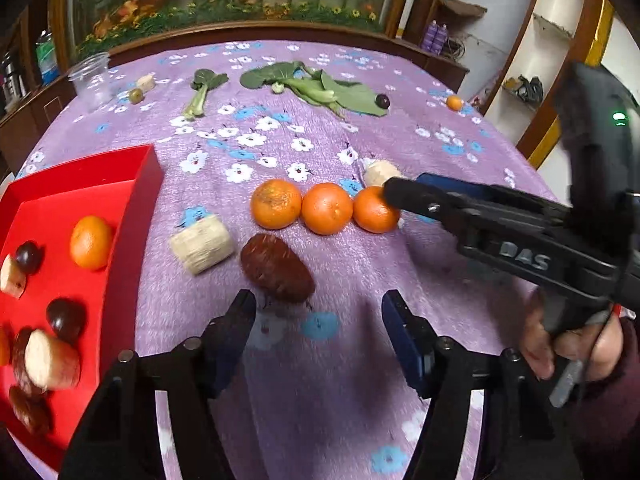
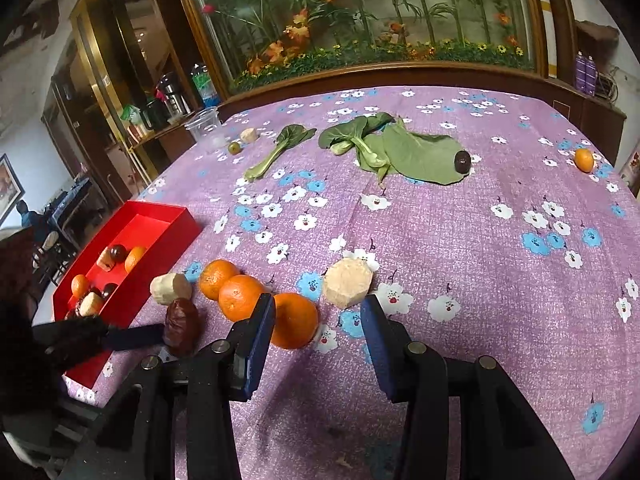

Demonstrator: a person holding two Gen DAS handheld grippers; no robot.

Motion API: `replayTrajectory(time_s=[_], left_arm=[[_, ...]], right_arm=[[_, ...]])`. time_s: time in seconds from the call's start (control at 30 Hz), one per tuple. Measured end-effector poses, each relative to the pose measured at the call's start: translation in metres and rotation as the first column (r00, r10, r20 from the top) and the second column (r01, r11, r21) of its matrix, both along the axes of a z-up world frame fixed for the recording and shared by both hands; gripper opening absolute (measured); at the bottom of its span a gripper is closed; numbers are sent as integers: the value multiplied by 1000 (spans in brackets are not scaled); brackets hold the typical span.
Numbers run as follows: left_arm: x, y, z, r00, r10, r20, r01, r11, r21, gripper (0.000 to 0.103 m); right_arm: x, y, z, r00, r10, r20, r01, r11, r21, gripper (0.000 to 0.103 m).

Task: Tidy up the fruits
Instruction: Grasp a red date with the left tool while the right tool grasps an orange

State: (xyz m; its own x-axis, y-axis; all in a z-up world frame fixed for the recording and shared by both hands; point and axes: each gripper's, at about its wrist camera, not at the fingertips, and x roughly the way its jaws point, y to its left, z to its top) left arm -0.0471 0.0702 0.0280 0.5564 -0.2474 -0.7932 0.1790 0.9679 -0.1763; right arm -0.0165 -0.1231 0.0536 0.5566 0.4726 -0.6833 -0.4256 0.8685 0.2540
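1. Your left gripper point(image 1: 318, 316) hung with jaws apart and nothing between them, just short of the brown fruit point(image 1: 277, 268).
2. Your right gripper point(image 2: 318, 320) stood released beside the nearest orange point(image 2: 294, 321), not pressing it.
3. The red tray point(image 1: 132, 208) sat left, holding fruit.

Six oranges point(image 1: 327, 208), three dark plums point(image 1: 66, 318), one red tray point(image 1: 80, 168), one clear plastic cup point(image 1: 90, 80).
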Motion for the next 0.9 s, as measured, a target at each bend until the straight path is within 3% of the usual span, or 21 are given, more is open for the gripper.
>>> replayTrajectory(time_s=[0.3, 0.43, 0.53, 0.6, 0.8, 0.9], left_arm=[[24, 7, -3, 998, 60, 20, -60, 998, 20, 63], [38, 10, -8, 998, 60, 31, -61, 998, 32, 63], [40, 14, -13, 998, 55, 24, -54, 998, -21, 54], [39, 11, -12, 999, 39, 30, -38, 999, -34, 38], [34, 7, -7, 998, 42, 42, -40, 998, -46, 26], [25, 11, 0, 997, 57, 56, -53, 996, -71, 26]], right_arm=[[-3, 27, -7, 998, 65, 3, -64, 993, -97, 48], [8, 19, -14, 996, 57, -65, -59, 998, -33, 46], [9, 18, -14, 996, 63, -70, -64, 998, -22, 42], [8, 19, -14, 995, 71, -70, -72, 997, -16, 37], [3, 18, -11, 997, 60, -44, -61, 998, -18, 36], [2, 16, -9, 998, 51, -37, -51, 999, -10, 36]])
